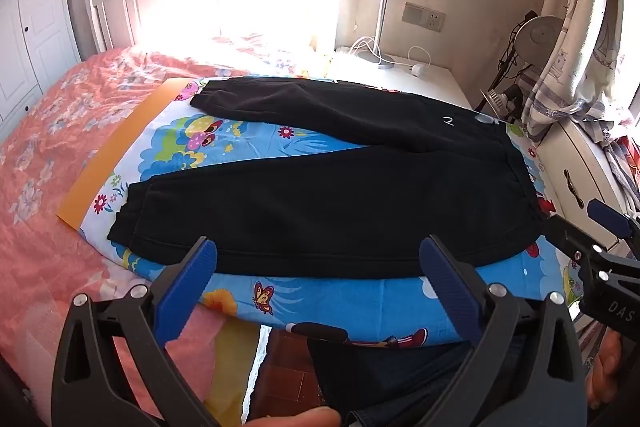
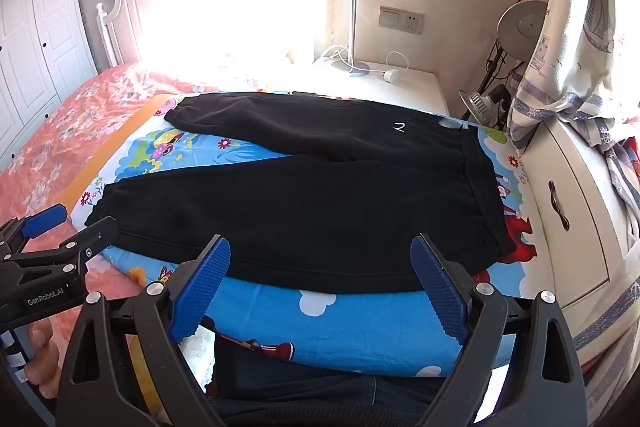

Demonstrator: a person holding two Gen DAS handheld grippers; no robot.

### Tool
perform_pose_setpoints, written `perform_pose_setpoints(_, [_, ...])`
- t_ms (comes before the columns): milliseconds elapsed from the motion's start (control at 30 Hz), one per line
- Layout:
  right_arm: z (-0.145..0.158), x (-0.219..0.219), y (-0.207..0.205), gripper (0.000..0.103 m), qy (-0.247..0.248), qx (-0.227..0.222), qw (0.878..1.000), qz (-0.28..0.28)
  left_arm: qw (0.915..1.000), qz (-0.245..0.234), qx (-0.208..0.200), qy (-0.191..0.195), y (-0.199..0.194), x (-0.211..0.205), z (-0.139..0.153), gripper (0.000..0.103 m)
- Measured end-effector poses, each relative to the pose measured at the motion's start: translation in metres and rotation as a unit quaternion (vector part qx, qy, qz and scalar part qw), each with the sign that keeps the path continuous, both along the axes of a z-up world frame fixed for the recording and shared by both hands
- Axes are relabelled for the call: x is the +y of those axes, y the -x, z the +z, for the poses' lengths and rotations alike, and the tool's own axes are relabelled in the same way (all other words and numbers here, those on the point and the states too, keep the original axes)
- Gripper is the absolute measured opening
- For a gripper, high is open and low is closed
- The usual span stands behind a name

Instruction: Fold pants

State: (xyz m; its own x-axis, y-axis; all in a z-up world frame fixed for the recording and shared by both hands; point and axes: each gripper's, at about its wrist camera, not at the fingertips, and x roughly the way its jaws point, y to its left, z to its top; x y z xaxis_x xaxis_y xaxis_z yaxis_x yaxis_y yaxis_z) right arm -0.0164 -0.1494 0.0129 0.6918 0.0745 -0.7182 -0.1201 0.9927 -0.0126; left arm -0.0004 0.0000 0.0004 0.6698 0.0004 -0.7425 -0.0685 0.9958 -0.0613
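Note:
Black pants (image 1: 332,195) (image 2: 304,211) lie spread flat on a blue cartoon sheet (image 1: 360,303) (image 2: 360,323) on the bed, waistband to the right, two legs reaching left. My left gripper (image 1: 318,251) hovers open just short of the near leg's front hem, nothing between its blue pads (image 1: 184,295). Over the near edge by the waist end, my right gripper (image 2: 320,251) is also open and empty. Each gripper shows in the other's view: the right gripper (image 1: 600,227) at the right edge, the left gripper (image 2: 60,227) at the left edge.
A pink floral bedspread (image 1: 52,147) covers the bed to the left, with an orange strip (image 1: 120,147) along the sheet. A white nightstand (image 2: 400,83) with cables and a lamp stands behind, a white dresser (image 2: 568,195) and curtain at right. The person's legs are below the bed edge.

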Motion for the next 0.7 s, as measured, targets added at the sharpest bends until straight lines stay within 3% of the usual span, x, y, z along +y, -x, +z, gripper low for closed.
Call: perform_pose_setpoints(700, [-0.0015,-0.0014,-0.0002,0.088,-0.003,0.002,1.0,-0.001,0.9999,0.001,0.009,0.005,-0.0019,-0.0003,-0.0026,0.101])
